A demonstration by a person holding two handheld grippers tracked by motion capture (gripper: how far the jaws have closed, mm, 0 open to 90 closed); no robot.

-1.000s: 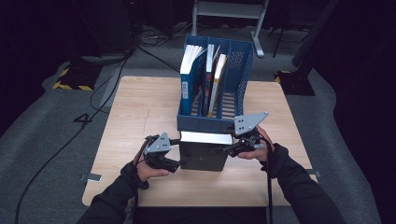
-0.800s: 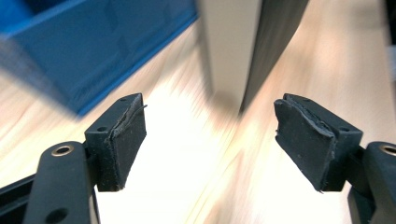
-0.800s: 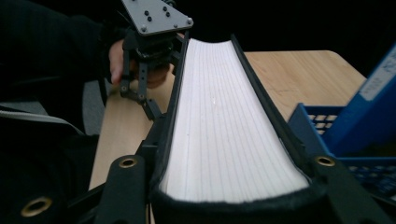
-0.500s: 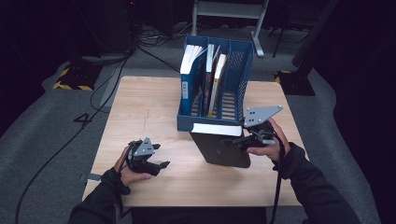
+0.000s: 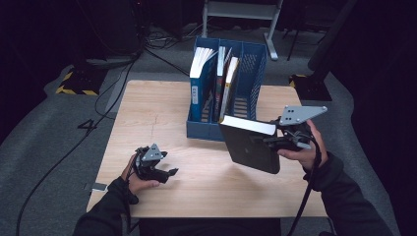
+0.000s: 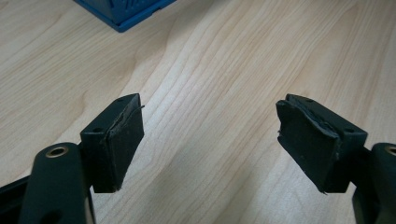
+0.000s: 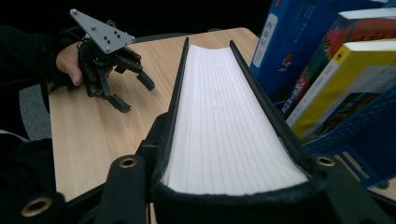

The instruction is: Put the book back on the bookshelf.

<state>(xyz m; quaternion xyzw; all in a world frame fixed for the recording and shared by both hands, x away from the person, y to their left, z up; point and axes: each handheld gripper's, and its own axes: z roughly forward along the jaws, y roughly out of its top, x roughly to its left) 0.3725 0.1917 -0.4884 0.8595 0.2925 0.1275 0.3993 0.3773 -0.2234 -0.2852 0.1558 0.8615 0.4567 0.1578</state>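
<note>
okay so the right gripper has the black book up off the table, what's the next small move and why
Probably carry the book toward the empty right slot of the blue rack. The right gripper holds it alone, tilted, in front of the rack; the left gripper is open and apart.

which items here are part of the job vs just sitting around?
In the job:
- thick black-covered book, clamped across its covers by the right gripper, lifted off the wooden table
- blue plastic file rack with its free right slot
- left gripper, open, empty

Lying about:
- books already standing in the rack
- black cables on the floor
- yellow-black striped base
</note>
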